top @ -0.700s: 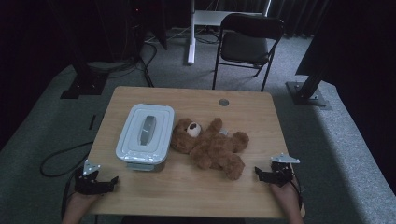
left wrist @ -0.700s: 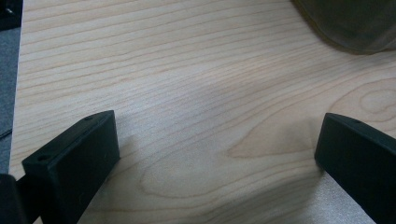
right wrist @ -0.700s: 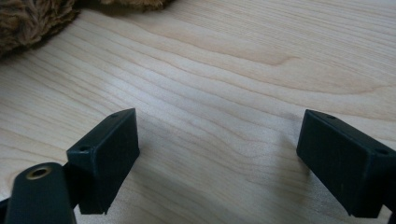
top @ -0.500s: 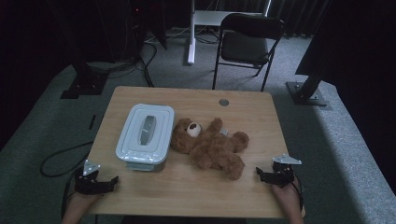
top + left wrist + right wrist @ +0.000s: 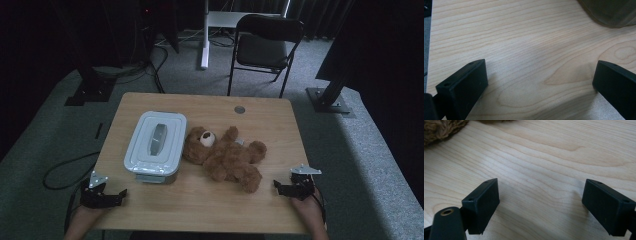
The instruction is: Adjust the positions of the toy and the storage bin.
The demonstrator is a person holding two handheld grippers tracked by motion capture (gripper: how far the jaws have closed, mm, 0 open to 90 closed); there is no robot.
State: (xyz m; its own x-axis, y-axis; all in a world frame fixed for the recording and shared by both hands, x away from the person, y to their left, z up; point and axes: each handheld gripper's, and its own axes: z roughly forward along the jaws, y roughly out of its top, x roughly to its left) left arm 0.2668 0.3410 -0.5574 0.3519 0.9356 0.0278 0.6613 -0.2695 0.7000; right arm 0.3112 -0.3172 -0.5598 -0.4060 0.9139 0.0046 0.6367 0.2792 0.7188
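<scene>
A brown teddy bear (image 5: 225,156) lies on its back in the middle of the wooden table (image 5: 200,210), its fur edge (image 5: 441,128) at the top left of the right gripper view. Left of it stands a pale lidded plastic box (image 5: 156,145), whose corner (image 5: 609,12) appears at the top right of the left gripper view. My left gripper (image 5: 120,194) rests on the table's near left corner, open, with bare wood between its jaws (image 5: 540,80). My right gripper (image 5: 276,187) rests at the near right, open over bare wood (image 5: 540,202), a short way from the bear's foot.
A small round grommet (image 5: 239,109) sits in the tabletop at the back. A black folding chair (image 5: 265,45) and a white stand (image 5: 204,35) are behind the table. Dark frame feet (image 5: 330,97) stand on the grey carpet either side. Bare wood runs along the near edge.
</scene>
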